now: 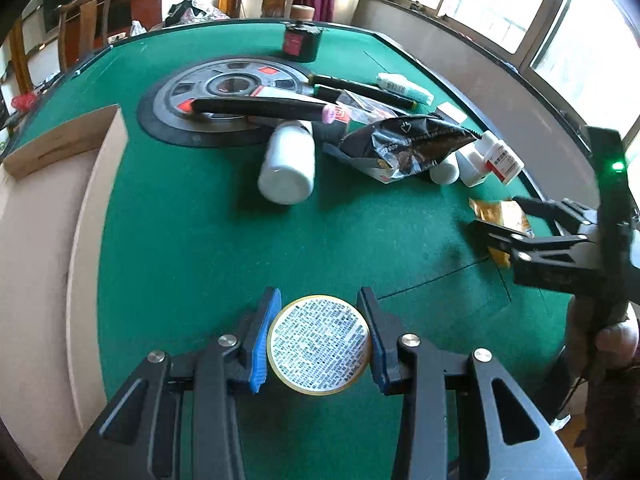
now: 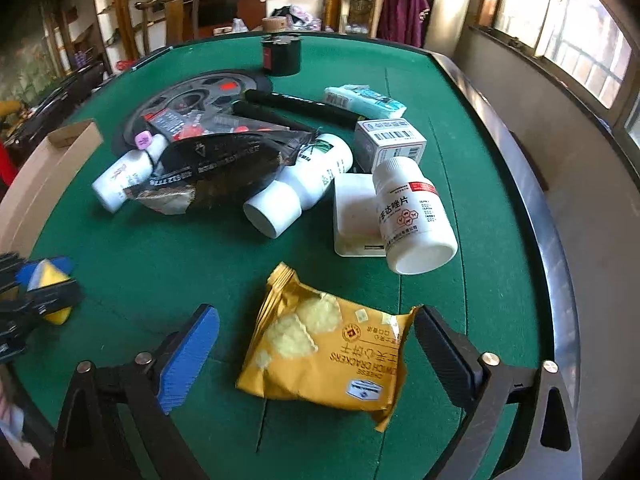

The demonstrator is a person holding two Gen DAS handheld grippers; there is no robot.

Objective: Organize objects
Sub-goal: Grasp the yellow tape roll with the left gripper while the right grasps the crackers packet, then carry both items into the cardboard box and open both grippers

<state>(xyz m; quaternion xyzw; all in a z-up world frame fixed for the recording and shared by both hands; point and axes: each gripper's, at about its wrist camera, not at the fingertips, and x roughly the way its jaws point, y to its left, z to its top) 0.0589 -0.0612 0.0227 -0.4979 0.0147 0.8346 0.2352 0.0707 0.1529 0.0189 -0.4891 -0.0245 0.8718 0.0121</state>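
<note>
- We held a round tin [image 1: 319, 345] in the left gripper [image 1: 319, 340], both blue pads against its gold rim, printed face toward the camera, just above the green table [image 1: 180, 240].
- We judged the tin rigid, light and smooth-walled; gripped across its diameter it could rotate or slip, so a firm squeeze seemed right.
- The right gripper [image 2: 316, 354] stood wide, fingers either side of a yellow cracker packet [image 2: 324, 354] lying flat on the felt; neither pad clearly touched it.
- We judged the packet light, soft and crinkly, with brittle crackers inside. Best hold: across the short sides, closing gently so the contents do not crush.
- Ahead of the right gripper lay a white pill bottle [image 2: 412, 220] resting partly on a white flat box [image 2: 354, 208], near the packet but apart from it.
- Farther ahead: a black snack bag [image 2: 220, 168], a larger white bottle [image 2: 304, 188] and a barcoded carton [image 2: 390, 140], crowded together.
- To the left gripper's left stood a cardboard box [image 1: 48, 200] with its opening up; bare felt lay between.
- The table's raised rim ran just right of the right gripper; we judged room tight there, with freer felt to the left.
</note>
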